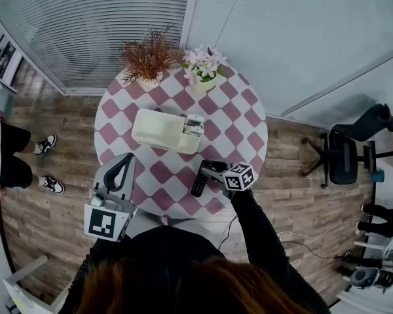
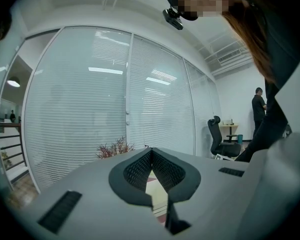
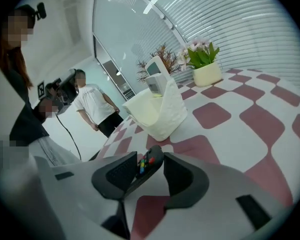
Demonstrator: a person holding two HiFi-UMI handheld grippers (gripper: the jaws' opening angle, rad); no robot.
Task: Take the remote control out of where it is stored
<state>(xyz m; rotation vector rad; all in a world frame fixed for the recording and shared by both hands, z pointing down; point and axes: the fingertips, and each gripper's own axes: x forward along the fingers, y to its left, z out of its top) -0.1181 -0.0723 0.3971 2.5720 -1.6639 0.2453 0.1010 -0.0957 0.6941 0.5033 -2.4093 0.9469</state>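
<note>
The left gripper hangs at the table's near edge, jaws closed together on nothing. Just beyond, the right gripper's jaws stand apart around the remote, which lies on the table, clear of the holder. Two plants stand farthest back.

Pink-white checked tbl (blk remote)

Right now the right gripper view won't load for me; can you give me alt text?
The right gripper has its jaws apart around a black remote control with coloured buttons, lying closer to one pad, over a red-and-white checked table. Behind it stand a cream holder, potted flowers and a bystander.
</note>
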